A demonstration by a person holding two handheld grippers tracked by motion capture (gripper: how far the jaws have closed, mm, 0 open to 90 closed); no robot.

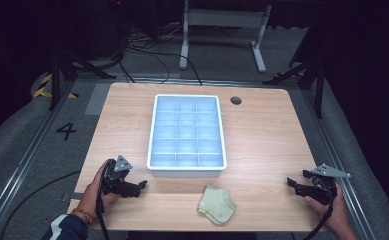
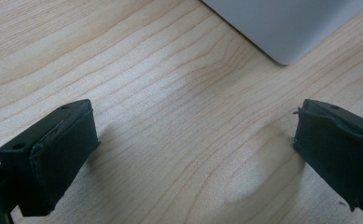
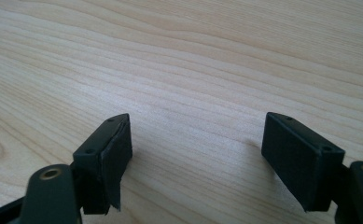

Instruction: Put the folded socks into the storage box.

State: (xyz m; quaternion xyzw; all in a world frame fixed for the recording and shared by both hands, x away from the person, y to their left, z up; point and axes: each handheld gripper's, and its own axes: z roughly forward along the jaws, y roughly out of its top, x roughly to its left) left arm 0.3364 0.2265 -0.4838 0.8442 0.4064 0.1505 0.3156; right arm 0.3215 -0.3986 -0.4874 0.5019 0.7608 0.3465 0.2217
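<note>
High view, near-left: left gripper (image 1: pixel 143 184), held in a hand (image 1: pixel 98 187), jaws wide apart, nothing between, aimed right along the surface (image 1: pixel 262 135). Near-right: right gripper (image 1: pixel 291 184), held in a hand (image 1: pixel 338 212), jaws wide apart, nothing between, aimed left. Between the two, near edge of surface: pale green folded cloth (image 1: pixel 216 204), lying flat, well apart from both grippers, closer to the left one. Just beyond the cloth, centre of surface: white compartment tray (image 1: pixel 187 170), divided into a grid, long side running near to far. Far right of tray: round dark hole (image 1: pixel 236 100) in the surface.

Left gripper view: black jaws set wide over bare wood, corner of tray (image 2: pixel 286 28) at far right.

Right gripper view: black jaws set wide over bare wood grain (image 3: pixel 184 70).
</note>
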